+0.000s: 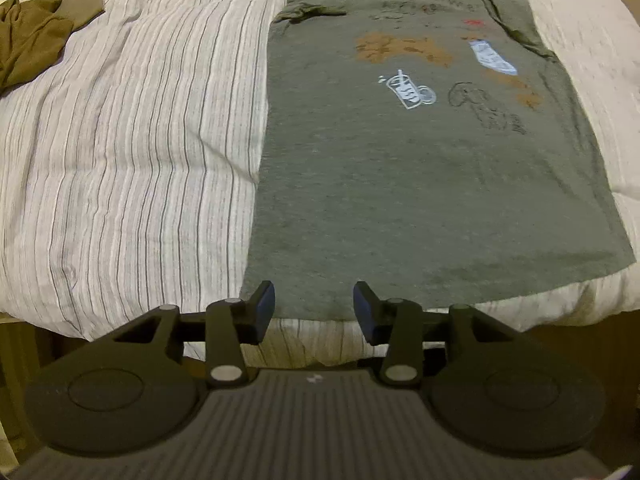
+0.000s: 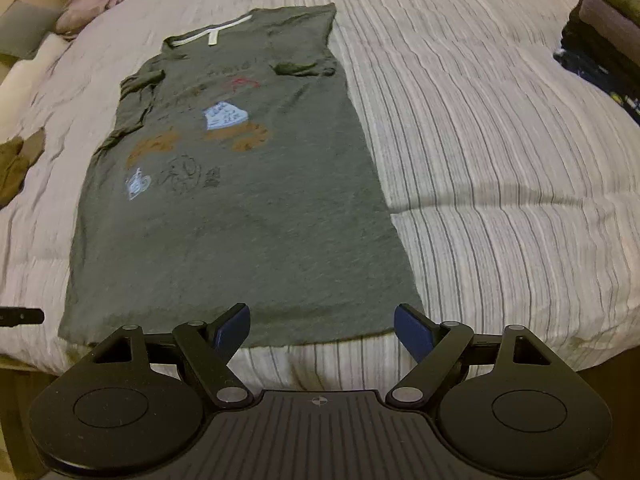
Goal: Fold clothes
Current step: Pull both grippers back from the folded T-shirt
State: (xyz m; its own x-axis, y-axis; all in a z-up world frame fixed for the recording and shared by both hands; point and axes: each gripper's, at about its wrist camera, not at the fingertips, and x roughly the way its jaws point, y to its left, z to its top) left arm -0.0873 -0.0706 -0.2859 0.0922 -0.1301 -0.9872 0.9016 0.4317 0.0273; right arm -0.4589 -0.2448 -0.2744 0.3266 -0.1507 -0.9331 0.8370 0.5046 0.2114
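The big bed (image 2: 500,140) has a striped cover, so there is lots of room to fold. The grey shirt (image 2: 240,220) lies flat on it, sleeves tucked in, ready for the next fold. Both left tongs (image 1: 314,308) and right tongs (image 2: 322,330) hang open and empty above its bottom edge.

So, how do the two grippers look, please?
Both grippers, left and right, are matte black, with blue pads on the fingertips, silver pivot pins, two round discs and a ribbed base plate. No cables, hands or sleeves are visible.
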